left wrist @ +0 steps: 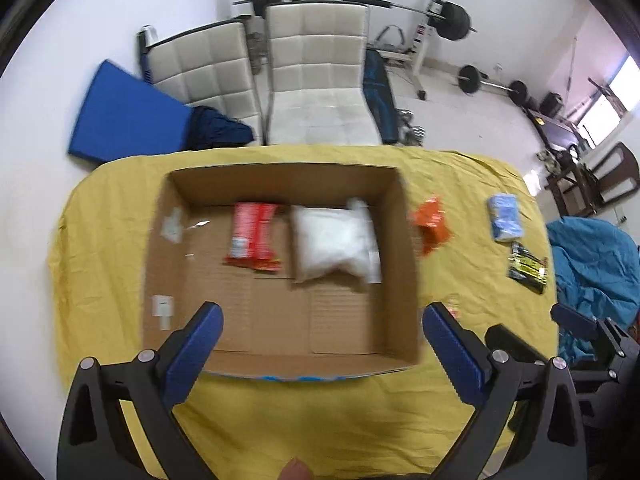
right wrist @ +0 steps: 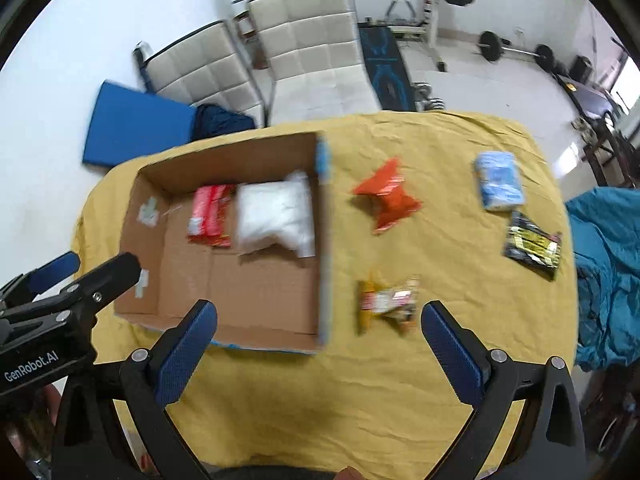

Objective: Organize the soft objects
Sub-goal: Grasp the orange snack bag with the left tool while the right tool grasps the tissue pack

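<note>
An open cardboard box (left wrist: 200, 264) (right wrist: 176, 260) sits on the yellow cloth and holds a red packet (left wrist: 253, 236) (right wrist: 210, 216) and a white bag (left wrist: 334, 242) (right wrist: 276, 214). Right of the box lie an orange packet (left wrist: 431, 222) (right wrist: 387, 198), a yellow-and-white snack packet (right wrist: 386, 302), a light blue pack (left wrist: 505, 218) (right wrist: 499, 180) and a black-and-yellow packet (left wrist: 526, 266) (right wrist: 532, 246). My left gripper (left wrist: 322, 336) is open and empty over the box's near edge. My right gripper (right wrist: 318, 334) is open and empty, near the snack packet.
The yellow cloth (left wrist: 320, 420) (right wrist: 440, 360) covers the table. Two white quilted chairs (left wrist: 320, 80) (right wrist: 312, 52) stand behind it, with a blue mat (left wrist: 124, 116) and weight equipment (left wrist: 440, 16) on the floor. A teal cloth (left wrist: 592, 272) (right wrist: 608, 272) lies at the right.
</note>
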Demonstrator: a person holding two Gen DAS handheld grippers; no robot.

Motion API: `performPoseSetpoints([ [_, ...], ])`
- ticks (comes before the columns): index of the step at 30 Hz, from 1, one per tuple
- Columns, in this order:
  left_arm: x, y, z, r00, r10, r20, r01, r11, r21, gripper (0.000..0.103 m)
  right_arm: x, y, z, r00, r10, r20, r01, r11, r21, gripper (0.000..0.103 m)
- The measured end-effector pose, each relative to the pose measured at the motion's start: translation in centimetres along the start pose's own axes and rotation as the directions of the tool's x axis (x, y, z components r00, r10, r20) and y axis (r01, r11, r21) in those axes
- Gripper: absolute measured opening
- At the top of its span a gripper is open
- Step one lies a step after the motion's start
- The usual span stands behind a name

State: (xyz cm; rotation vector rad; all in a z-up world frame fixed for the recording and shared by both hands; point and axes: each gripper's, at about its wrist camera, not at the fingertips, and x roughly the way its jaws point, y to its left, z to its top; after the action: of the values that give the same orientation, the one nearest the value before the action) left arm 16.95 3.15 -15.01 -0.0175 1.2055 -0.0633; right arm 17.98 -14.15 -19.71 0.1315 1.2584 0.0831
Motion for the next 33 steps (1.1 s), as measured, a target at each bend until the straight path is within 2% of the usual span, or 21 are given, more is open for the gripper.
performPoseSetpoints([
  [5,2.1,-7.7,1.5,0.998,-0.043,-0.039,0.046,0.996,0.075,0.102,-1.1,-9.7,0.8,0.997,-0.083,0.001,0.083,0.994,0.071,0.103],
  [7,4.2,-11.0,2.6,0.995,-0.040,-0.086,0.048,0.994,0.101,0.102,-1.2,-13.7,1.3,0.994,-0.112,-0.008,0.113,0.988,0.103,0.103],
  [9,6.5,-13.1,3.7,0.986,-0.090,-0.144,0.102,0.992,0.077,0.102,-0.9,-17.5,1.9,0.990,-0.142,-0.020,0.143,0.981,0.133,0.103],
  [11,8.9,-14.6,4.8,0.976,-0.110,-0.187,0.120,0.992,0.038,0.102,-0.1,-21.4,2.9,0.988,-0.150,-0.041,0.155,0.974,0.166,0.103],
  [15,14.2,-16.9,7.1,0.965,-0.095,-0.244,0.091,0.996,-0.027,0.102,2.3,-26.8,5.6,0.991,-0.115,-0.062,0.125,0.974,0.188,0.103],
  [19,18.6,-18.1,8.5,0.956,-0.068,-0.284,0.047,0.996,-0.078,0.100,5.8,-29.2,8.6,0.994,-0.075,-0.077,0.087,0.982,0.167,0.103],
  [22,22.0,-18.2,9.1,0.942,-0.052,-0.332,0.014,0.993,-0.116,0.094,9.4,-29.5,11.0,0.992,-0.066,-0.106,0.081,0.987,0.138,0.103],
  [25,25.1,-17.8,9.0,0.927,-0.049,-0.372,-0.013,0.987,-0.161,0.094,13.8,-29.7,13.3,0.986,-0.059,-0.156,0.077,0.991,0.114,0.103],
  [29,28.3,-17.4,8.5,0.906,-0.029,-0.422,-0.060,0.979,-0.195,0.094,18.5,-29.8,14.8,0.975,-0.064,-0.211,0.086,0.991,0.099,0.103],
  [33,30.3,-16.7,8.3,0.893,-0.027,-0.448,-0.083,0.971,-0.224,0.094,22.0,-30.1,15.7,0.966,-0.046,-0.256,0.076,0.991,0.108,0.103],
])
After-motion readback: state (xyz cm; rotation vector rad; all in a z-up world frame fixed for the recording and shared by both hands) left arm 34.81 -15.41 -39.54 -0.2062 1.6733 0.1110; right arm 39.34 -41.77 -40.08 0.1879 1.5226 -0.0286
